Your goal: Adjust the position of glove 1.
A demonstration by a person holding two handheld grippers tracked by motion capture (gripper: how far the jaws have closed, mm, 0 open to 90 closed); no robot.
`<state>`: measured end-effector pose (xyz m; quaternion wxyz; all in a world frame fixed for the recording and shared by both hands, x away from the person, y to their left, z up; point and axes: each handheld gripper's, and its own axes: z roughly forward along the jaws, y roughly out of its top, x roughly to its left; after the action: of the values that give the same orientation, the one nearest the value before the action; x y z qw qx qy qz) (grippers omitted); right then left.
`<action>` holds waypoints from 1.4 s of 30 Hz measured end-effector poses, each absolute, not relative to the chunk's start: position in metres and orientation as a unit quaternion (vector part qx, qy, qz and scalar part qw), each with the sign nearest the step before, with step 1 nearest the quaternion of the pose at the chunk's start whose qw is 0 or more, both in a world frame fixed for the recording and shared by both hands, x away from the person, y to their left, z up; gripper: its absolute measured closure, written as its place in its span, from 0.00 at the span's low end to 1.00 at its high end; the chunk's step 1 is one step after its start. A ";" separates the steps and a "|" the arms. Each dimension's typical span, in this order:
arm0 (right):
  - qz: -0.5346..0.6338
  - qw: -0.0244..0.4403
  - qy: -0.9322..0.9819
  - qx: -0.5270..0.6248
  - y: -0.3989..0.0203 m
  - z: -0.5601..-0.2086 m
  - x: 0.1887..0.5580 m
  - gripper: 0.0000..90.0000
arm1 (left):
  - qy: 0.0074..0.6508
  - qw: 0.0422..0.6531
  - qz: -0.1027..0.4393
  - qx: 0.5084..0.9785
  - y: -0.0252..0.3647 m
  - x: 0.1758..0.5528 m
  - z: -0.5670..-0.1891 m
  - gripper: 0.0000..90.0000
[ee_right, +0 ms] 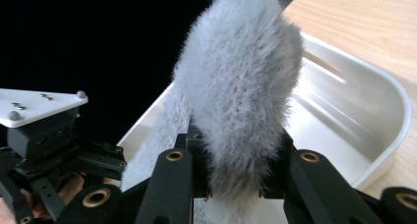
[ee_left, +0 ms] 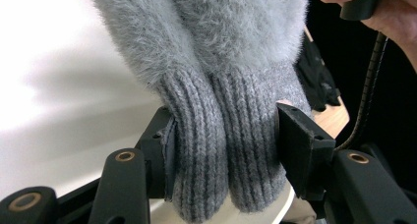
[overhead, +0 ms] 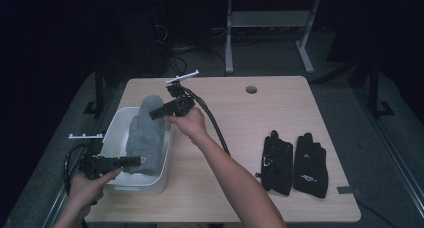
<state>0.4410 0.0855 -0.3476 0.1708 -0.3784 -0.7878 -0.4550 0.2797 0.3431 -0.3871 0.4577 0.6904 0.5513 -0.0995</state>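
Left gripper (overhead: 131,161) clamps ribbed cuffs, right gripper (overhead: 156,113) pinches fuzzy tips, stretching grey mittens (overhead: 146,135) to lay flat into white bin (overhead: 116,133).

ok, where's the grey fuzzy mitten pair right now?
In the high view the grey mittens hang over the white bin at table left, cuffs clamped in the left hand-held gripper, tips in the right hand-held gripper.

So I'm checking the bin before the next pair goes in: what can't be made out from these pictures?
- Bin floor: in the high view the grey mittens cover most of the white bin.
- Mitten tips: the left gripper view's top edge crops them.
- Right gripper pads: fur hides them in the right gripper view.
- Logos on the black gloves: too small in the high view.
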 end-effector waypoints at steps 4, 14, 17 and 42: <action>-0.450 0.174 -0.788 -0.383 0.087 -0.357 0.441 0.80 | 0.555 0.448 -0.105 0.694 0.344 0.280 -0.392 0.51; -0.447 0.174 -0.789 -0.383 0.092 -0.367 0.440 0.80 | 0.558 0.426 -0.105 0.705 0.345 0.281 -0.399 0.50; -0.444 0.175 -0.791 -0.383 0.093 -0.369 0.439 0.80 | 0.560 0.420 -0.104 0.706 0.344 0.281 -0.401 0.49; -0.401 0.157 -0.820 -0.377 0.106 -0.387 0.433 0.80 | 0.584 0.376 -0.104 0.712 0.344 0.282 -0.409 0.30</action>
<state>0.4334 0.1064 -0.3868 0.1567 -0.3773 -0.8200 -0.4007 0.2816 0.3443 -0.4094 0.3759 0.7117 0.5843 -0.1043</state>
